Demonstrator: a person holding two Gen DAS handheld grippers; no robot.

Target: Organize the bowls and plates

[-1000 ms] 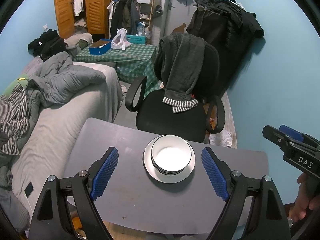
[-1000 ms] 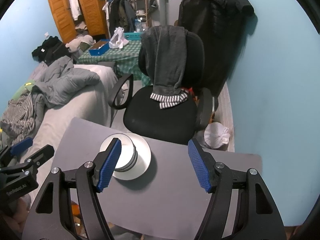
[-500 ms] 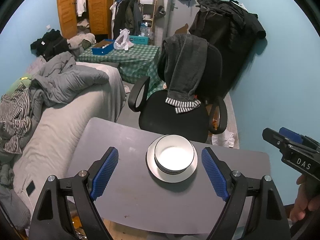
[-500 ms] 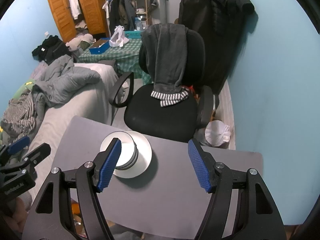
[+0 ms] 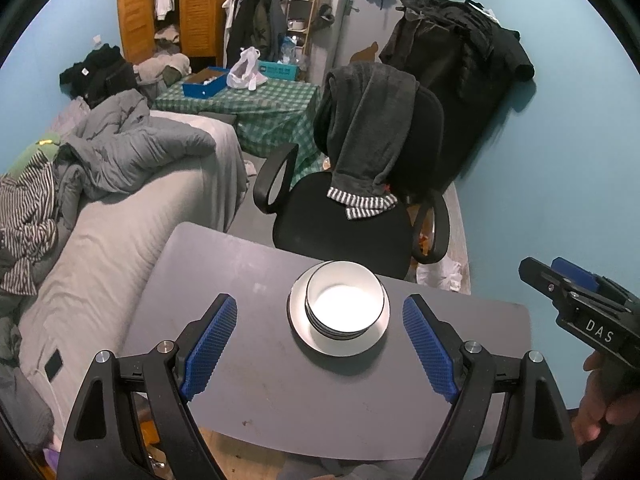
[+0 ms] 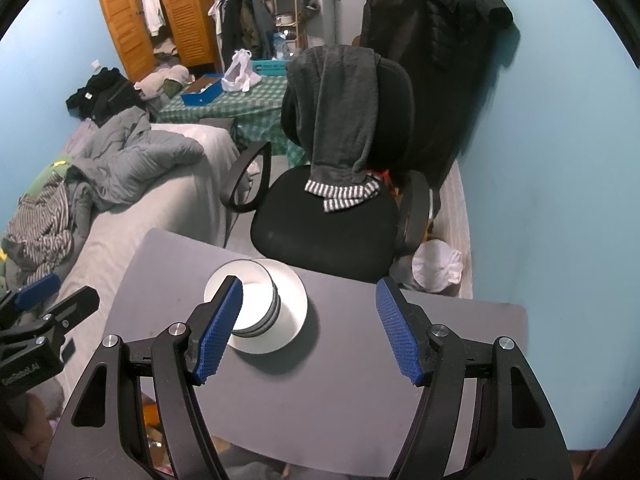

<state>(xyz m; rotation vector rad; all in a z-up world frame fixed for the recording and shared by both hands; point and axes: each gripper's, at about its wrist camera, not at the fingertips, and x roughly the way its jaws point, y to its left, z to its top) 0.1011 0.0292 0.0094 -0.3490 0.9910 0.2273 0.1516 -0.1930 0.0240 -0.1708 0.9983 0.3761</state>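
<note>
Left wrist view: left gripper (image 5: 320, 346), fingers spread and empty, frames the stacked bowls (image 5: 346, 304) nested on a plate (image 5: 304, 328) near the bench's (image 5: 248, 380) far edge. A push could send the stack toward the chair (image 5: 344, 216).

Right wrist view: right gripper (image 6: 310, 330), fingers spread, sits right of the stack; an off-centre approach might topple the bowls.

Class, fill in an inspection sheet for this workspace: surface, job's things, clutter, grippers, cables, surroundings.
Surface: grey table, faint scuffs.
Job's things: stacked bowls nested on a white plate, near the far edge.
Clutter: nothing seen on the table.
Grippers: left gripper open, bowls showing between its fingers; right gripper open, empty.
Cables: nothing seen.
Surroundings: office chair draped with grey clothing; bed with bedding.
</note>
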